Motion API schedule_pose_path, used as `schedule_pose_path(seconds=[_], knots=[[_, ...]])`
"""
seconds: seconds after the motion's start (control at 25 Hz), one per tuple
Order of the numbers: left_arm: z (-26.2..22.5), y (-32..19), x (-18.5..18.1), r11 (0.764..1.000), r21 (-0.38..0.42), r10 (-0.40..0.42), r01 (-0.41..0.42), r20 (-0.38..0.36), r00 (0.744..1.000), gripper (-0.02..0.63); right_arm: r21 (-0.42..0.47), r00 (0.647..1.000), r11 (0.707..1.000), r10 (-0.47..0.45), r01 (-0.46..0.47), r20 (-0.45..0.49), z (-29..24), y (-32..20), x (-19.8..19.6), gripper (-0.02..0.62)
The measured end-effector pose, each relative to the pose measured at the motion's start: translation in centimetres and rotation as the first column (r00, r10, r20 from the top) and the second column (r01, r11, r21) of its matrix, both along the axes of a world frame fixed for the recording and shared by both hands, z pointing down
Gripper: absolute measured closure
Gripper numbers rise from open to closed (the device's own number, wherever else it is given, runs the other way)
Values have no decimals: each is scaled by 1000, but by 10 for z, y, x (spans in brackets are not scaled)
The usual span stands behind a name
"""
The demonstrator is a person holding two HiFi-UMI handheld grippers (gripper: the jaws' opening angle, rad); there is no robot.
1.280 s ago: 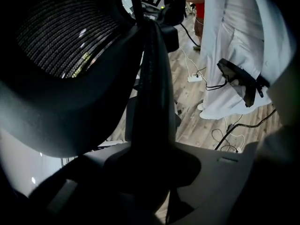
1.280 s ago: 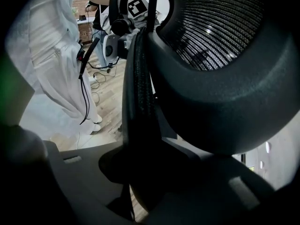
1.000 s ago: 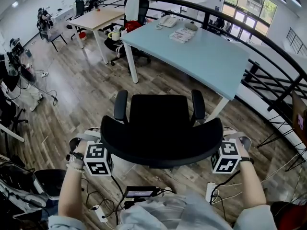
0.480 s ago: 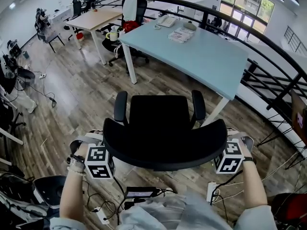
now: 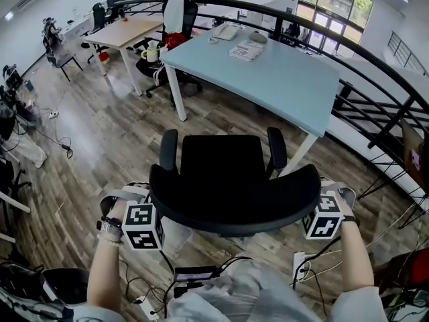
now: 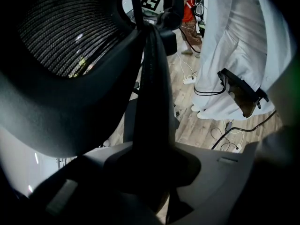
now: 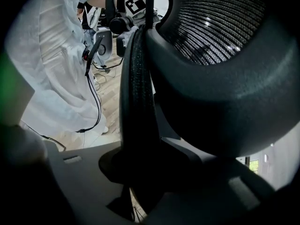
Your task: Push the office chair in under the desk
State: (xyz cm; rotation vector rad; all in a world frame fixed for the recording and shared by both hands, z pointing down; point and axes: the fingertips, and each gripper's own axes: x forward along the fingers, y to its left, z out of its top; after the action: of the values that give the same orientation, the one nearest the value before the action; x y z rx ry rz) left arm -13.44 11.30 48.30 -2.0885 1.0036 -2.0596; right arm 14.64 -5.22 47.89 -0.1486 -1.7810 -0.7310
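Jaws of the left gripper point(image 6: 154, 168) and right gripper point(image 7: 140, 172) clamp opposite backrest edges of the office chair point(image 5: 224, 170). Pushing evenly with both should roll it straight under the bench point(image 5: 281, 79).

Inventory of what you had in view:

- office chair point(image 5: 231, 173), black: one, with two armrests point(image 5: 168, 149).
- Desks: two, being one pale blue desk point(image 5: 288, 86) and one wooden desk point(image 5: 127, 29).
- Further chairs point(image 5: 192, 15) beyond the desks: you had at least three in sight, and one carried a single white garment point(image 5: 175, 2).
- Grippers: two, the left gripper point(image 5: 137, 200) and the right gripper point(image 5: 330, 196), each bearing one marker cube point(image 5: 143, 225).
- On the blue desk: one telephone point(image 5: 226, 32), one sheaf of papers point(image 5: 244, 49) and one small grey item point(image 5: 258, 37) that was too small to identify.
- mug point(image 5: 149, 54): one.
- power strip point(image 5: 299, 265) on the floor: one.
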Motion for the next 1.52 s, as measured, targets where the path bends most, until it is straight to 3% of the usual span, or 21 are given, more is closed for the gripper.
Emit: schedule_pose_path(seconds=[0.92, 1.32, 1.52], knots=[[0, -43, -27, 999, 9, 39, -39, -6, 999, 520, 0, 999, 1000, 31, -31, 23, 2, -32, -23, 459], [1, -73, -54, 1000, 9, 23, -23, 1, 1000, 520, 9, 999, 1000, 16, -17, 34, 3, -67, -53, 457], [17, -78, -62, 1000, -29, 6, -8, -52, 999, 520, 2, 999, 1000, 10, -10, 35, 3, -81, -66, 457]])
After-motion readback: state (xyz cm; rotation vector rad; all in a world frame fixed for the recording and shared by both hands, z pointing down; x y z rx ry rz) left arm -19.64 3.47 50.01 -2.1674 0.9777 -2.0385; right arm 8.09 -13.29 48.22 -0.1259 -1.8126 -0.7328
